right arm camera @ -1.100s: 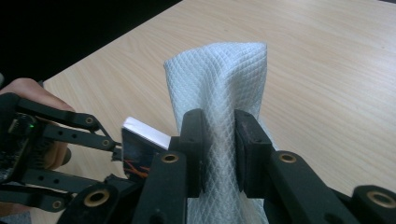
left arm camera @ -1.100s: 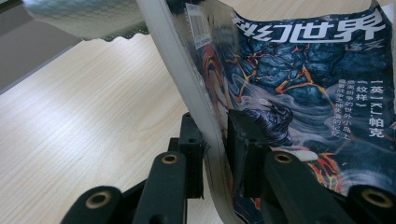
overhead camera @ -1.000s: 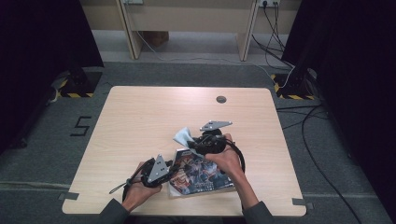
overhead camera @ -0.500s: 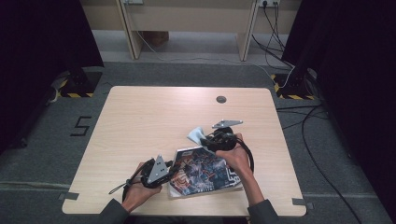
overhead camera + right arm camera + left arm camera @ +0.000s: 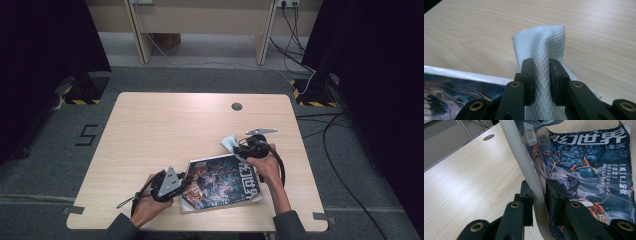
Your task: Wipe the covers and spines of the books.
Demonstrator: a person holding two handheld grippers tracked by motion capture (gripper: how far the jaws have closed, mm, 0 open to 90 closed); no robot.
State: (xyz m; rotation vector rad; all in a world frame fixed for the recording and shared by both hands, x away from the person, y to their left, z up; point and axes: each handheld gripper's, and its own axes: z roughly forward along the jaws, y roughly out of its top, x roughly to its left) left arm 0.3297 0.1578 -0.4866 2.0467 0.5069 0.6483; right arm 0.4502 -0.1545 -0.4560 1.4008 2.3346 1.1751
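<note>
Right gripper [image 5: 239, 146] with white cloth [image 5: 230, 143] shifted right, off the cover to the magazine's [image 5: 222, 181] far right corner | magazine unmoved on tabletop [image 5: 165, 130] near edge | left gripper [image 5: 186, 181] clamped on its left edge | right gripper pinching cloth

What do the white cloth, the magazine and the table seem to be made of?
Cloth: seemingly a thin nonwoven wipe or paper towel, matte, with an embossed diamond grid; it folds softly between the right gripper's jaws. Magazine: paper with a glossy printed cover that catches light; it bends where the left gripper clamps its edge. Table: pale wood grain, smooth, probably laminate.
</note>
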